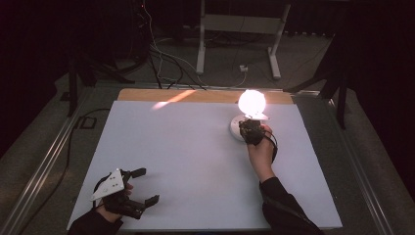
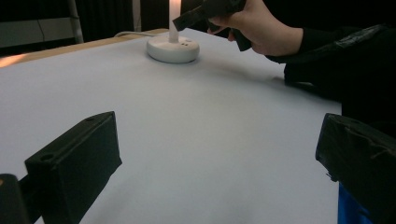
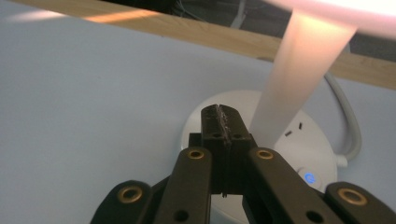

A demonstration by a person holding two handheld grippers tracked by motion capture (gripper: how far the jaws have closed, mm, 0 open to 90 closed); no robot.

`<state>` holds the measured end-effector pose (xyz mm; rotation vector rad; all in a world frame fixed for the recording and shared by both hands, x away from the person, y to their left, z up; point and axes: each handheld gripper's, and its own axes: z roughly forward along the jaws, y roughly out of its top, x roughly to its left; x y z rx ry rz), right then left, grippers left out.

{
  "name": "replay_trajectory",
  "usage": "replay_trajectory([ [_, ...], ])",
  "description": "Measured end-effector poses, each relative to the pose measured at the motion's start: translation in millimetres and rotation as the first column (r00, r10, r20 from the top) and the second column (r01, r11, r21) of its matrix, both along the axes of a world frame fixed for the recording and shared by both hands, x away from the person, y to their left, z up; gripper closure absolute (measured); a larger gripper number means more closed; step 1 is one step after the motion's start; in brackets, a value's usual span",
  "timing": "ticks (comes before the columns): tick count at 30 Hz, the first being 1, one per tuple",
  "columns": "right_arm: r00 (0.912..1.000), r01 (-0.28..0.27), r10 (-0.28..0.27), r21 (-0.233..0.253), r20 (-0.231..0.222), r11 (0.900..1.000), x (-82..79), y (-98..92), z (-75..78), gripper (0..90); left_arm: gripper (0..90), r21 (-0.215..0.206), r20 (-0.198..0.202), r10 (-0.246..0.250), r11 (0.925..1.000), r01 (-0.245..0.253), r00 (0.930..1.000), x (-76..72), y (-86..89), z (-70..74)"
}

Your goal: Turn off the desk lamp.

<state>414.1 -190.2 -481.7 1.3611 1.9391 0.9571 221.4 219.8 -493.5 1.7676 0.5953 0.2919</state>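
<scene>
Two pairs of tongs are working this desk, and we are starting with the right tongs (image 3: pixel 219 122): their jaws are pressed flat together with nothing between them, hovering over the round white base (image 3: pixel 299 154) of a small lamp (image 1: pixel 250 115). In the right gripper view the closed tips are sitting just beside the glowing stem (image 3: pixel 299 79), and a small blue-lit button (image 3: pixel 309 178) is showing on the base a little to one side of them. We cannot tell whether the tips are touching the base or hanging just above it.

Our left tongs (image 1: pixel 146 186) are resting near the front left corner of the white desk (image 1: pixel 186 161), well apart from the lamp, with their jaws spread wide and holding nothing.

Moving outward, the lamp is standing upright toward the far right of the desk, its head (image 1: pixel 252 101) shining brightly and throwing a warm streak (image 1: pixel 172 98) onto the wooden edge (image 1: pixel 142 94) behind. A white cable (image 3: pixel 348 126) is running off the base toward the back.

We are judging that the lamp is already switched on, so the pressing step looks done or nearly so; what is left seems to be drawing the right tongs away from the base.
</scene>
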Motion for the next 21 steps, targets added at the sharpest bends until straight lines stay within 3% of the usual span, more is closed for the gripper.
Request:
replay_trajectory([
  [5, 0.9993, 0.000, -0.001, -0.010, -0.038, 1.000, 2.8, -0.1, -13.9, 90.0, 0.5, -0.001, -0.004, 0.002, 1.0000, -0.002, 1.0000, 0.3, 0.0, -0.4],
  [21, 0.9984, 0.000, -0.001, -0.020, -0.057, 1.000, 5.2, 0.0, -22.0, 90.0, 0.5, 0.001, -0.007, 0.003, 1.0000, -0.003, 1.0000, 0.3, 0.2, -0.7],
])
